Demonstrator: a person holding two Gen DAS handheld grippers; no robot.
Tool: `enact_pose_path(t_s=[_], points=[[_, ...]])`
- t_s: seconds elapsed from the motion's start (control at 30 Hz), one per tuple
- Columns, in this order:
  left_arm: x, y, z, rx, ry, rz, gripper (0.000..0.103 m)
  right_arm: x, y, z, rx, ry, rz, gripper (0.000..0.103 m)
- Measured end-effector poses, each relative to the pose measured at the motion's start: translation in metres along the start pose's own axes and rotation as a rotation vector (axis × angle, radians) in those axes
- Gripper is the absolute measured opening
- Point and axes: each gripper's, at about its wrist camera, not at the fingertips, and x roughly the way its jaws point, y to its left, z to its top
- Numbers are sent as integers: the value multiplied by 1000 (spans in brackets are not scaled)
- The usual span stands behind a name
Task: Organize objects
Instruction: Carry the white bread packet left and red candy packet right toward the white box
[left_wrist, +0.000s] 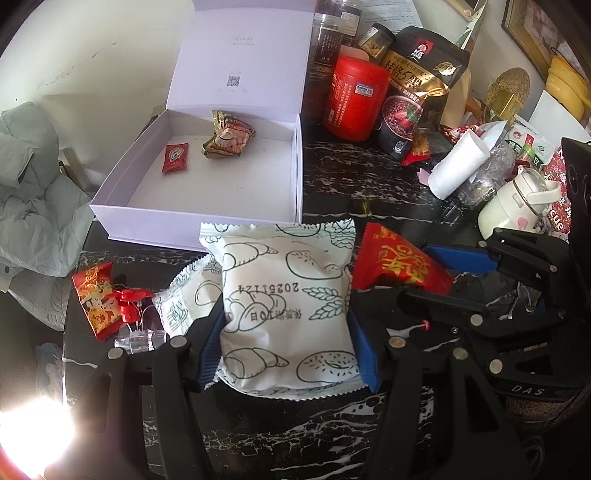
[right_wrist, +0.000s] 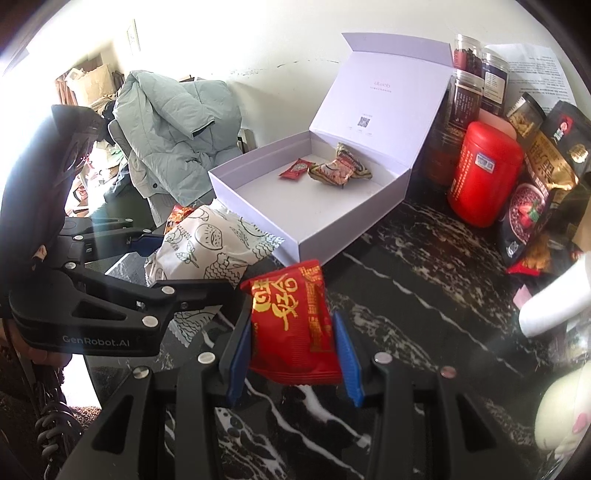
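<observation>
My left gripper (left_wrist: 288, 347) is shut on a white bread packet (left_wrist: 288, 295) printed with pastry drawings, its blue pads pressing both sides. My right gripper (right_wrist: 293, 354) is shut on a red packet (right_wrist: 295, 325) with gold lettering. Both packets hang above the dark marble table, side by side, just short of an open white box (left_wrist: 199, 218). On the box floor lie a small red sachet (left_wrist: 175, 158) and a gold snack packet (left_wrist: 229, 136). The right wrist view shows the same box (right_wrist: 351, 229) ahead, with the left gripper (right_wrist: 177, 266) and its white packet (right_wrist: 207, 243) at left.
On the table at the left lie a second white packet (left_wrist: 184, 299), a red snack packet (left_wrist: 92, 299) and a clear item with a red bow (left_wrist: 135, 314). A red canister (left_wrist: 354, 98), a black pouch (left_wrist: 417, 92), jars, a white roll (left_wrist: 458, 166) and a white bottle (left_wrist: 513, 206) crowd the right. A jacket (right_wrist: 173, 125) hangs behind.
</observation>
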Motion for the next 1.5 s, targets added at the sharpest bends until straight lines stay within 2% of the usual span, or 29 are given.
enact_pose_path(t_s=[0.3,1.2,1.5], points=[[10,12,27,3,-8,-2,58,14,-11,26,-16,-15,-6,43],[48,69,98,-24,-32,80,58,74,-33,112,-83,-61,32,43],[63,85,122,-44,-56,105,58,92,-46,142,-78,-79,11,43]])
